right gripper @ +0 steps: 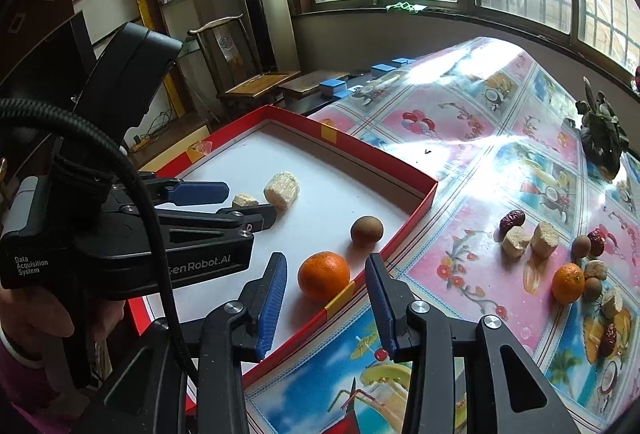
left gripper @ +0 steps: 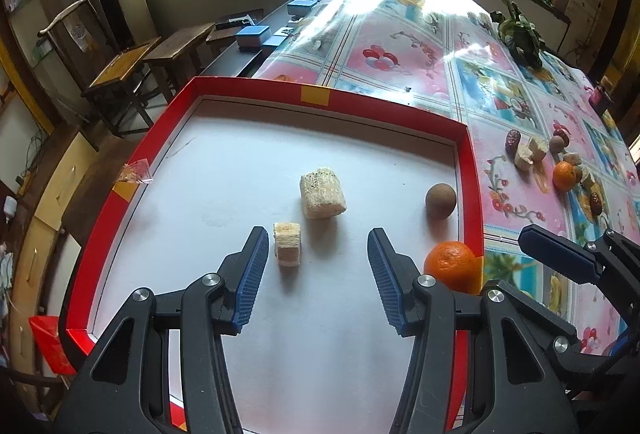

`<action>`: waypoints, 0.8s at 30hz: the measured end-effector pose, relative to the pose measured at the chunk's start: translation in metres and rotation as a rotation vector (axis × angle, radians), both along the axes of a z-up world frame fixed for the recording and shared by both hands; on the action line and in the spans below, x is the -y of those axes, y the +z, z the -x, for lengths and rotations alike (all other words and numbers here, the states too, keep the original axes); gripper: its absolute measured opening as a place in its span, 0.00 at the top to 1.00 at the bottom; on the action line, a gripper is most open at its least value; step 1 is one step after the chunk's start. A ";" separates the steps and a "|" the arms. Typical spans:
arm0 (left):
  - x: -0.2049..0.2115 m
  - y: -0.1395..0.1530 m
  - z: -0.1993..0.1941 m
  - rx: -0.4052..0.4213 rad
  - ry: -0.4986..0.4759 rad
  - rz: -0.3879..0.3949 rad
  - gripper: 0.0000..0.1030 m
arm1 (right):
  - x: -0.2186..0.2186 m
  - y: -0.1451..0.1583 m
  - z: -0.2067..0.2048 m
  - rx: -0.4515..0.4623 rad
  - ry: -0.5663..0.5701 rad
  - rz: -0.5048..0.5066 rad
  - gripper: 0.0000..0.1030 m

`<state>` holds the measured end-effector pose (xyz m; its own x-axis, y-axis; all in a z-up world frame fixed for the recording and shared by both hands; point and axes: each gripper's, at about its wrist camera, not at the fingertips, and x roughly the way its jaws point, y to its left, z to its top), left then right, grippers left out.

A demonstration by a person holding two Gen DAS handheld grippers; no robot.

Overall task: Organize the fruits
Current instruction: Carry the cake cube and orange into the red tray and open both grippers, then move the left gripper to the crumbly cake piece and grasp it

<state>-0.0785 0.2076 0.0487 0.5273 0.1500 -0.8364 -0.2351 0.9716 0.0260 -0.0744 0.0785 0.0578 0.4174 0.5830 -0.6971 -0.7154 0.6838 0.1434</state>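
A red-rimmed white tray holds a large pale chunk, a small pale chunk, a brown round fruit and an orange. My left gripper is open and empty above the tray, the small chunk just inside its left finger. My right gripper is open and empty at the tray's near right corner, just behind the orange. Loose fruit lies on the tablecloth: another orange, red dates and pale chunks.
The table has a glossy patterned cloth. A dark plant ornament stands far right. Blue boxes sit on a side bench beyond the tray. Wooden chairs stand at the left.
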 end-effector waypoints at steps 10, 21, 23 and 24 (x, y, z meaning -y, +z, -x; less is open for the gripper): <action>0.024 0.005 0.000 0.013 -0.042 -0.004 0.50 | 0.019 0.001 -0.003 0.008 -0.068 0.002 0.60; 0.061 0.006 -0.007 0.013 -0.111 0.004 0.50 | 0.067 -0.002 -0.010 0.005 -0.180 0.004 0.58; 0.068 0.004 -0.009 0.009 -0.123 0.007 0.50 | 0.076 -0.003 -0.011 0.004 -0.202 0.006 0.57; 0.071 0.004 -0.011 0.007 -0.129 0.009 0.50 | 0.082 -0.004 -0.011 0.004 -0.215 0.007 0.57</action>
<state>-0.0680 0.1369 0.0524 0.5472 0.0732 -0.8338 -0.1086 0.9940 0.0159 -0.0634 -0.0037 0.0540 0.5344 0.4752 -0.6990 -0.5537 0.8216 0.1353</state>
